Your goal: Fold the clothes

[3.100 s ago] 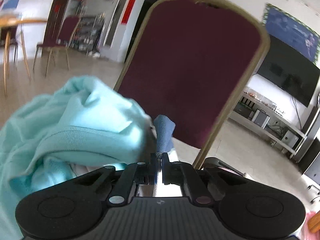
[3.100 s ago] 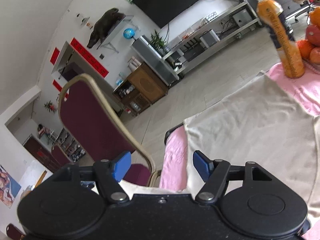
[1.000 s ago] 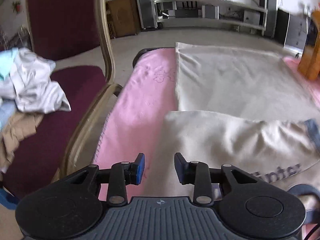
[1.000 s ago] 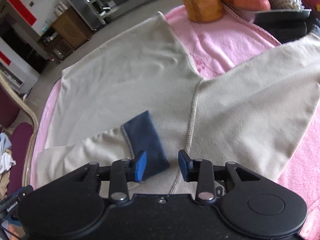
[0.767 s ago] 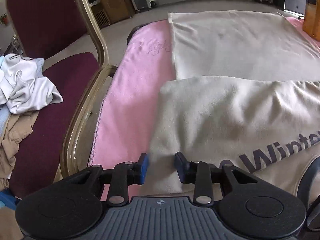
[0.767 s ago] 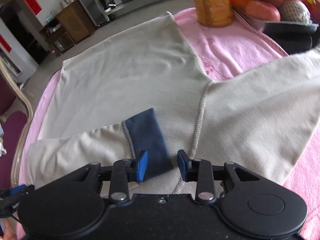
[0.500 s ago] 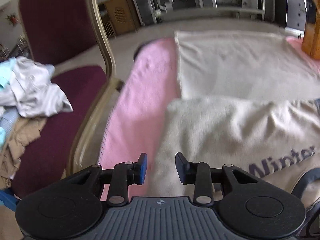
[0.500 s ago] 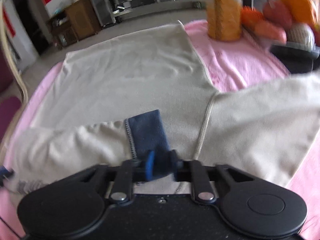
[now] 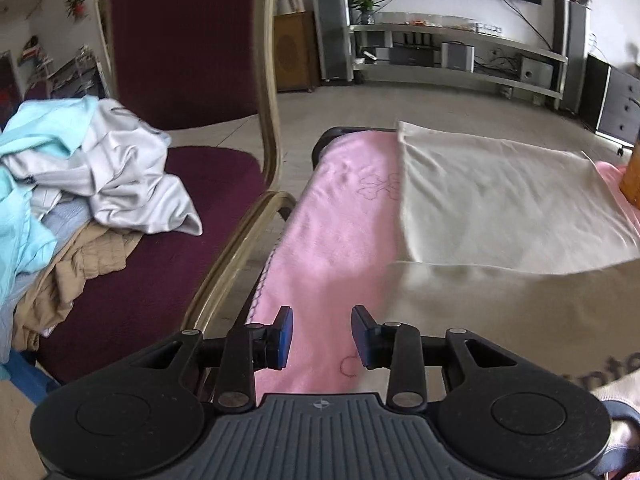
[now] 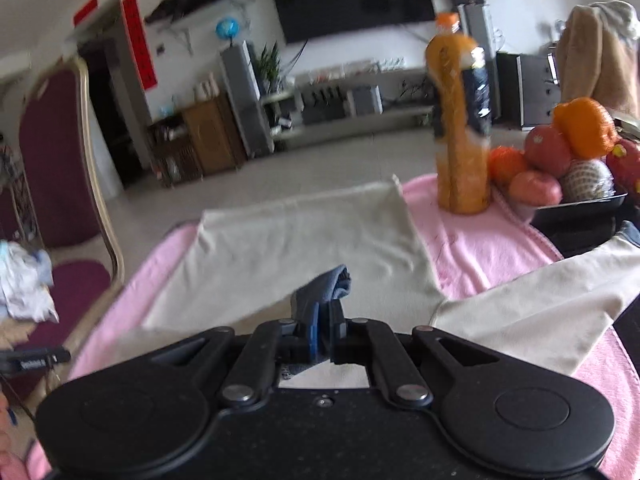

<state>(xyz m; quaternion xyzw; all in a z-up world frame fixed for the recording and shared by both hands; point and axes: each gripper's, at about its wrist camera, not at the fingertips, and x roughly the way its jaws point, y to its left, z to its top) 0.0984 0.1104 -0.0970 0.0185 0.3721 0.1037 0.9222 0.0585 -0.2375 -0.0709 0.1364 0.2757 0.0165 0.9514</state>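
A cream sweatshirt (image 10: pixel 304 236) lies spread on a pink blanket (image 10: pixel 476 248); it also fills the right of the left wrist view as cream sweatshirt (image 9: pixel 500 200). My right gripper (image 10: pixel 323 330) is shut on the sleeve's dark blue cuff (image 10: pixel 326 286) and holds it lifted above the body of the garment. The other sleeve (image 10: pixel 548 304) stretches off to the right. My left gripper (image 9: pixel 321 336) is open over the pink blanket (image 9: pixel 332 232), beside the sweatshirt's left edge, with nothing between its fingers.
A maroon chair (image 9: pixel 188 40) stands at the left with a pile of clothes (image 9: pixel 88 176) on its seat. An orange drink bottle (image 10: pixel 460 120) and a black tray of fruit (image 10: pixel 576 200) stand at the blanket's far right.
My right gripper closed on the blue cuff and lifted it off the sweatshirt. My left gripper rose and drew leftward off the sweatshirt to above the bare pink blanket, staying open.
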